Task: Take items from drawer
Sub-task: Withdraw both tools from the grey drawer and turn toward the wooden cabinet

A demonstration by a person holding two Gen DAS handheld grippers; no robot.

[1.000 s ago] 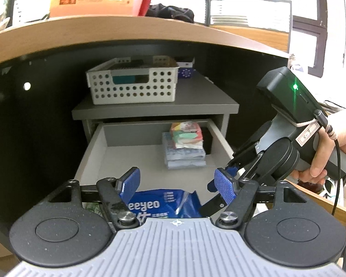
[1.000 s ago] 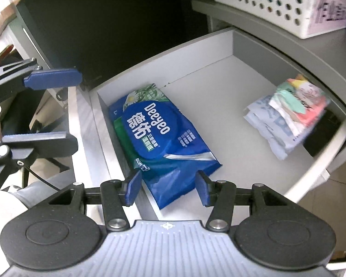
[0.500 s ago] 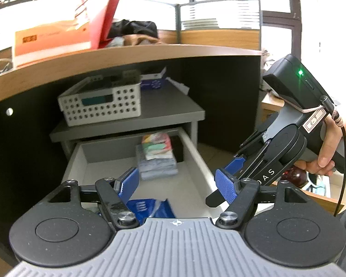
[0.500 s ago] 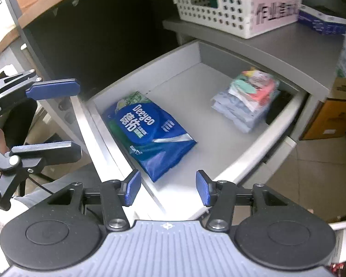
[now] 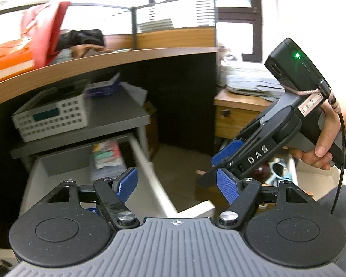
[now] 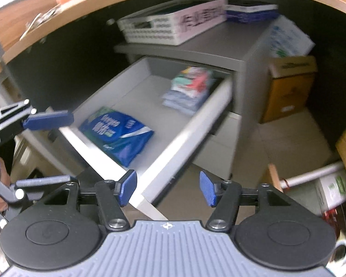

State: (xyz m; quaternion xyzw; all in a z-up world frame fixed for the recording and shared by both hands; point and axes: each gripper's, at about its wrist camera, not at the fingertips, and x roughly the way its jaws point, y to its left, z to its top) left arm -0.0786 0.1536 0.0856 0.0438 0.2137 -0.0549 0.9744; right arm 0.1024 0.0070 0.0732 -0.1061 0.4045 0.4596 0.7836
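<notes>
drawer (image 6: pixel 191 124) open from above | blue pack (image 6: pixel 117 130) front-left | stack (image 6: pixel 191 87) back-right

This is an office: a curved wooden table (image 5: pixel 126 57) backed by cubicle partitions (image 5: pixel 173 16), a grey drawer pedestal (image 6: pixel 219 53) tucked underneath, a white perforated file basket (image 6: pixel 163 30) on it, and cardboard boxes (image 6: pixel 286 87) on the tiled floor (image 6: pixel 276 147).

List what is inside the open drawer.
The drawer holds a blue wipes pack near its front and a stack of small packets toward the back. Anything under them is covered.
</notes>
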